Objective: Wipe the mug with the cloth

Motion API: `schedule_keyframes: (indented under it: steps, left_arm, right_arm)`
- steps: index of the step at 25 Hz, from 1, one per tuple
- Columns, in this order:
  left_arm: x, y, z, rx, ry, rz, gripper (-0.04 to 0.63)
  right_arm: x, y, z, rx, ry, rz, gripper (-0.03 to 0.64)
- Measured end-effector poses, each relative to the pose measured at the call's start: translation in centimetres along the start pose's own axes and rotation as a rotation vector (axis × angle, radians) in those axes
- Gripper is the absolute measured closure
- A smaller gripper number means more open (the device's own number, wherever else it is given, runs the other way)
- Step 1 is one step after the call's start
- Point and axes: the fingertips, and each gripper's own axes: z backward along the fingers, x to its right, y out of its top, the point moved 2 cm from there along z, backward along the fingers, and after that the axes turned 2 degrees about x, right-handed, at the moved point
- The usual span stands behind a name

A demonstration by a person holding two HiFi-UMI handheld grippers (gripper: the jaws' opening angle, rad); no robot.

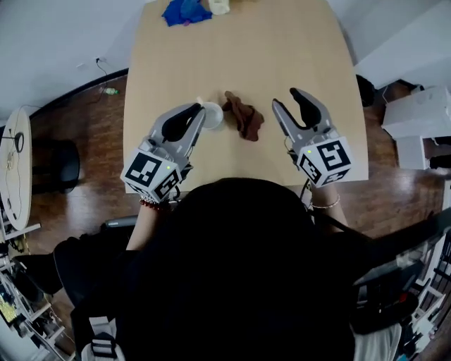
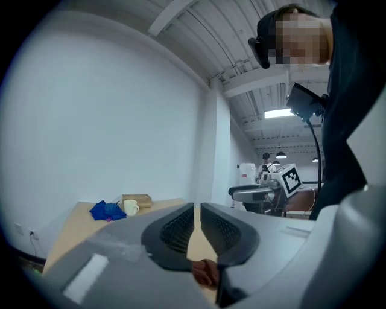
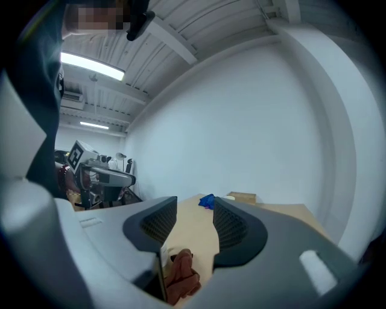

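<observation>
A small white mug (image 1: 213, 115) stands on the wooden table (image 1: 246, 49), with a crumpled brown cloth (image 1: 244, 116) lying just to its right. My left gripper (image 1: 199, 110) hovers at the mug's left rim, its jaws nearly together with nothing between them. In the left gripper view the mug is hidden, and only a bit of cloth (image 2: 205, 271) shows below the left gripper (image 2: 197, 210). My right gripper (image 1: 285, 99) is open, right of the cloth and apart from it. The right gripper view has the cloth (image 3: 181, 274) low between the right gripper's (image 3: 195, 211) jaws.
At the table's far end lie a blue cloth (image 1: 184, 11), a cream mug (image 2: 131, 207) and a flat wooden box (image 2: 136, 199). The table's front edge is close to the person's body. A dark wood floor surrounds the table, with white furniture (image 1: 423, 113) at right.
</observation>
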Motion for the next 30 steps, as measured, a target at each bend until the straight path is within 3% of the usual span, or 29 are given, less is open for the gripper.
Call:
schedule_keyframes:
  steps: [5, 10, 16, 30]
  left_arm:
    - [0.8, 0.2, 1.1, -0.007, 0.001, -0.028, 0.569]
    - [0.3, -1.7, 1.5, -0.035, -0.009, 0.011, 0.569]
    - [0.0, -2.3, 0.9, -0.034, -0.026, 0.068, 0.586]
    - [0.8, -2.5, -0.4, -0.055, -0.071, 0.055, 0.588]
  right_arm:
    - [0.5, 0.1, 0.7, 0.011, -0.066, -0.01, 0.433]
    - [0.4, -0.7, 0.5, -0.025, -0.101, -0.009, 0.433]
    - [0.5, -1.2, 0.7, -0.05, -0.111, -0.018, 0.433]
    - [0.1, -2.2, 0.7, -0.088, -0.081, -0.008, 0.433]
